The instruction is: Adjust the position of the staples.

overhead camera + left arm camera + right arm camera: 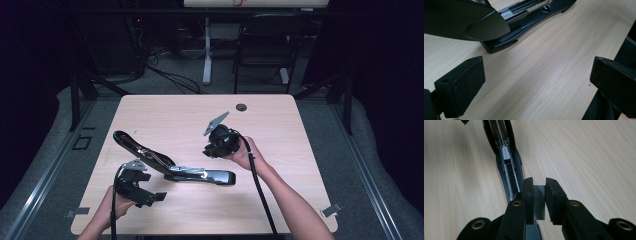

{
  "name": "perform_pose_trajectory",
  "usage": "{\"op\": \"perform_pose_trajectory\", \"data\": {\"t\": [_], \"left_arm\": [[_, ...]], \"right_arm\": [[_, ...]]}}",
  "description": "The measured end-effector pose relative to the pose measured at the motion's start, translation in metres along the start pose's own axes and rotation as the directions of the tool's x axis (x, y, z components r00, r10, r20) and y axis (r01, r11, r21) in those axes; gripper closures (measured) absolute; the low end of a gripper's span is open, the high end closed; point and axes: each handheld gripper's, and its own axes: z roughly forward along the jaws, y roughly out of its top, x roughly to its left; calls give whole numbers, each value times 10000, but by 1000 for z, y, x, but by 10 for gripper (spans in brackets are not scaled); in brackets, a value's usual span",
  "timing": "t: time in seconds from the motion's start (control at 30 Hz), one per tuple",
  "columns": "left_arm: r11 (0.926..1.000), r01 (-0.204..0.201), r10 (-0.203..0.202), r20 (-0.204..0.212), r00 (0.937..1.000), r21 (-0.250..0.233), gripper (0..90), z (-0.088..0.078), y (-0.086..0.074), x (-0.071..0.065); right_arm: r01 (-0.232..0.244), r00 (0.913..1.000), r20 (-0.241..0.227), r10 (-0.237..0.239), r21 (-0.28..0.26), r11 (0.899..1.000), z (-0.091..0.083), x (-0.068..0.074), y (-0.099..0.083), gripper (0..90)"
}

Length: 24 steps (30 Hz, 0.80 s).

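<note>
Desk (150,107), pale wood. Stapler (170,167) lying opened near front edge, magazine (507,162) exposed. Left gripper (536,82) spread, holding nothing. Right gripper (539,195) pinching staple strip (539,202): light, stiff, probably brittle; best gripped flat-sided, gently.

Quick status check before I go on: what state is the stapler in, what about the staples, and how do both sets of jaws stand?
Black desk stapler: lying on the table, top arm swung open, metal staple channel exposed.
Grey strip of staples: clamped between the right gripper's jaws, above the stapler's channel, not yet loaded.
Right gripper: jaws shut on the staple strip.
Left gripper: jaws wide open, nothing between them, beside the stapler.
Light wooden table: stapler resting on it.
</note>
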Motion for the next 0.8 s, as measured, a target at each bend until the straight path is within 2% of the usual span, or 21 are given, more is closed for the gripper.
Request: {"op": "perform_pose_trajectory", "data": {"t": [0.37,0.6,0.63,0.8], "left_arm": [[10000,51,-52,178,9998,52,1,1,0,1],[10000,42,-43,146,9999,76,1,0,0,1],[9999,-15,14,143,9999,122,1,1,0,1],[9999,-33,30,172,9998,152,1,1,0,1]], "right_arm": [[574,9983,-127,-576,-108,9983,7,2,19,786],[948,9946,-422,-948,-5,9955,15,6,25,786],[1141,9923,-495,-1136,73,9934,18,9,26,786],[1320,9887,-733,-1306,146,9911,23,11,28,786]]}}
